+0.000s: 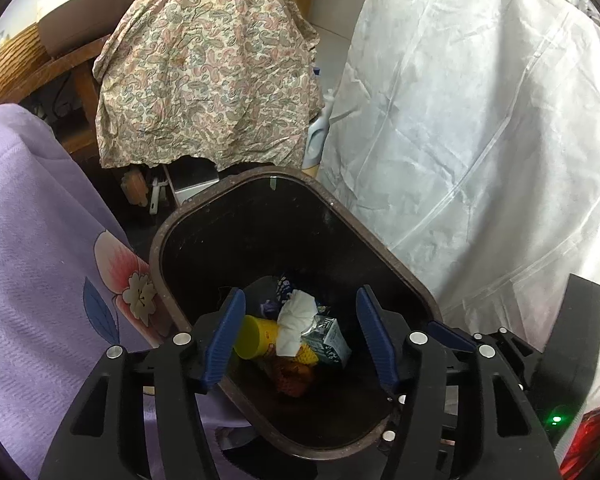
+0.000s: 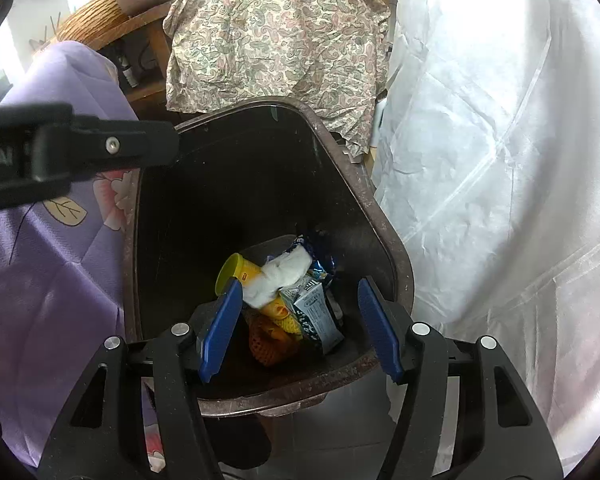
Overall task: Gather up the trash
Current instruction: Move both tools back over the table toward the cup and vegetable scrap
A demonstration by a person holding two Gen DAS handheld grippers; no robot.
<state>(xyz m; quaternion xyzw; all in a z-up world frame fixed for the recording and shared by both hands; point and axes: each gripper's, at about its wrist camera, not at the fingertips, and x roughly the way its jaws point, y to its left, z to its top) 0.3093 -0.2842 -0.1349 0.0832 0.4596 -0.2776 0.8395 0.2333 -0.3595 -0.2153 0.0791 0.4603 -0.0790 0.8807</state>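
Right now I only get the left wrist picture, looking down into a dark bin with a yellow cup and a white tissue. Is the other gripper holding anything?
Observer: No. The right gripper hangs open over the bin, and nothing is pinched between its blue pads.
Operator: And the brownish blur at the bottom, what is that?
Observer: From the right wrist it reads clearly as an orange net bag, lying partly under the yellow cup and the tissue.
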